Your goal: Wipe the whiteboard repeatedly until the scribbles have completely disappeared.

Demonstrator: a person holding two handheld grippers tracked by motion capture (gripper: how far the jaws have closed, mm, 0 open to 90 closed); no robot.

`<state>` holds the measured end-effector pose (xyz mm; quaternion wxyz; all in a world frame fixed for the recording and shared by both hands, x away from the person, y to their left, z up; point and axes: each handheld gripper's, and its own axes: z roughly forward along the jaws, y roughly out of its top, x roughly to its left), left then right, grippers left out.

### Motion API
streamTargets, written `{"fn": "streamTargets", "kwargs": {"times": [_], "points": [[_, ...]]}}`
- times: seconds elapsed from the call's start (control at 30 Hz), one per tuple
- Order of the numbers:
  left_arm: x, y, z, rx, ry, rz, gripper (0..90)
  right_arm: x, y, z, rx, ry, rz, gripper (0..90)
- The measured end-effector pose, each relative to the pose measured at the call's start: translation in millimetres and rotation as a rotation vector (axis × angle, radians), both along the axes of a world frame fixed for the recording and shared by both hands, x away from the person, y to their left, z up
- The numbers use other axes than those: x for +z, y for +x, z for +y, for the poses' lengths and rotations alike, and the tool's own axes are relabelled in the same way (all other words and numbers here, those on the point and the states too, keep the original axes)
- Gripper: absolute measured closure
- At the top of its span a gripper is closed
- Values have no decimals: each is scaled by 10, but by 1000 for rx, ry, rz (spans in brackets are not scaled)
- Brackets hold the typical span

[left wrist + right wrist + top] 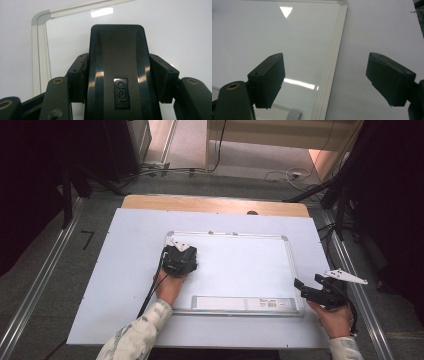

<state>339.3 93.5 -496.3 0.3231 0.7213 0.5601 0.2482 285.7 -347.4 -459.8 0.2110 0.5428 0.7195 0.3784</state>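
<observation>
Whiteboard (240,265) with a pale metal frame lies flat on a white sheet (125,270) that covers a wooden table (215,204), seen from the high view; a person's two forearms come in from the near edge, each hand holding a black two-jaw claw. Left claw (179,251) rests on the board's left part, near its upper left corner, and grips a black eraser (116,72) marked "deli"; in the left gripper view the two jaws press against the eraser's long sides, one on each flank, and the eraser points toward the rounded corner of the frame, its front end over the white writing surface; whether the eraser's underside touches the board cannot be told. Right claw (307,288) sits just off the board's right edge, near the lower right corner, and points left toward the frame; in the right gripper view its jaws stand wide apart with nothing between them, one jaw over the board and the other over the sheet, the ribbed frame edge running up between them. A long pale tray (245,303) with a small printed label lies along the board's near edge; grey floor, metal rails and loose cables surround the table.
</observation>
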Motion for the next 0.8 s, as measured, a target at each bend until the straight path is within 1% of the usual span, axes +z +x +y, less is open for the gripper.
{"fn": "streamTargets", "kwargs": {"times": [0.07, 0.17, 0.27, 0.37, 0.43, 0.53, 0.6, 0.67, 0.7, 0.8], "points": [[-5, -42, 27, 0, -7, -4, 406, -2, 1, 7, -1, -1, 2, 143], [-9, -4, 77, 10, -16, -6, 405, 1, 0, 10, -2, -1, 2, 143], [-10, 99, 122, 34, -31, -6, 404, 8, -9, 6, -1, 0, -3, 143], [-7, 213, 141, 36, -34, -7, 405, 6, -7, -2, -5, 2, 0, 143], [-7, 291, 129, 47, -42, -11, 405, 3, -2, -2, -6, 4, 1, 143], [-3, 379, 44, 43, -33, -13, 405, -1, 7, 4, -1, 0, -1, 143], [0, 409, -46, 28, -32, -12, 406, -2, 12, 8, -1, 1, 1, 143], [3, 407, -155, 2, -21, -12, 406, -3, 19, 10, -1, -1, 3, 143], [2, 399, -209, -12, -24, -14, 406, -3, 20, 13, -2, 0, 3, 143], [5, 341, -322, -37, -8, -11, 406, -5, 22, 11, -1, -2, 4, 143]]}}
